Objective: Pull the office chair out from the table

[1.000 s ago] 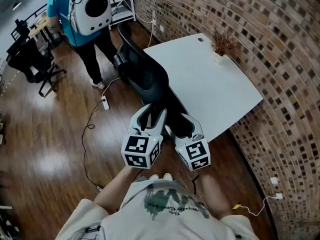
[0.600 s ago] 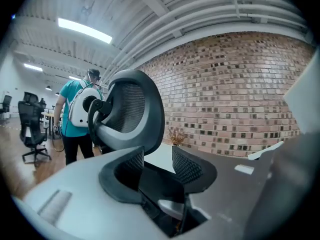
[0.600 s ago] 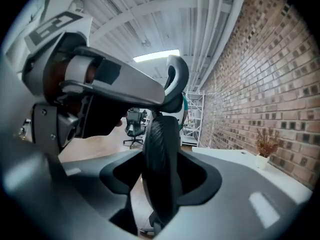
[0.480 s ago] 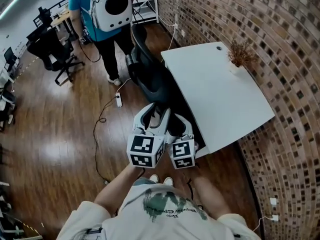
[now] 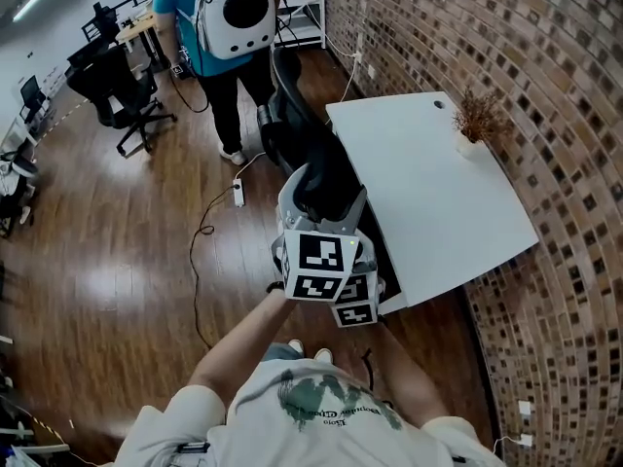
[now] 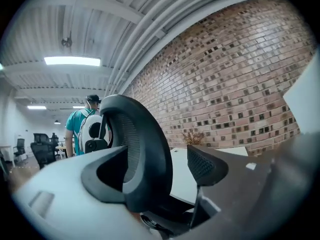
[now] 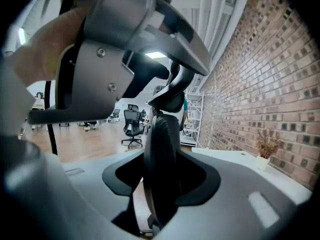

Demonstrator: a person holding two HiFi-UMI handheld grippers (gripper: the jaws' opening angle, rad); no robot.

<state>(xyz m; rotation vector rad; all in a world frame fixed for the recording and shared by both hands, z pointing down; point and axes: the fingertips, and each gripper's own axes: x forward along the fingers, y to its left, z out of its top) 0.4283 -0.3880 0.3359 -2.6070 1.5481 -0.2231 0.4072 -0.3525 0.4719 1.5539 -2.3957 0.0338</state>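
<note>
The black office chair [image 5: 310,159] stands tucked against the white table [image 5: 438,202]. In the left gripper view its backrest [image 6: 142,154] stands between the wide jaws of my left gripper [image 6: 155,176]. The backrest lies against the left pad and well apart from the right pad [image 6: 205,165], and the jaws are opening. From the head, the left gripper [image 5: 324,191] is raised over the backrest's top. My right gripper [image 7: 162,184] is closing, its pads against both sides of the backrest's edge [image 7: 162,159]. Only its marker cube [image 5: 355,311] shows under the left one.
A person in a teal shirt with a white backpack [image 5: 232,8] stands just beyond the chair. A power strip with a cable [image 5: 237,195] lies on the wood floor. A dried plant in a vase [image 5: 477,125] stands on the table by the brick wall. Another office chair [image 5: 122,90] is far left.
My left gripper has let go of the backrest, spread wide and risen above the right one. My right gripper has closed in on the backrest's edge.
</note>
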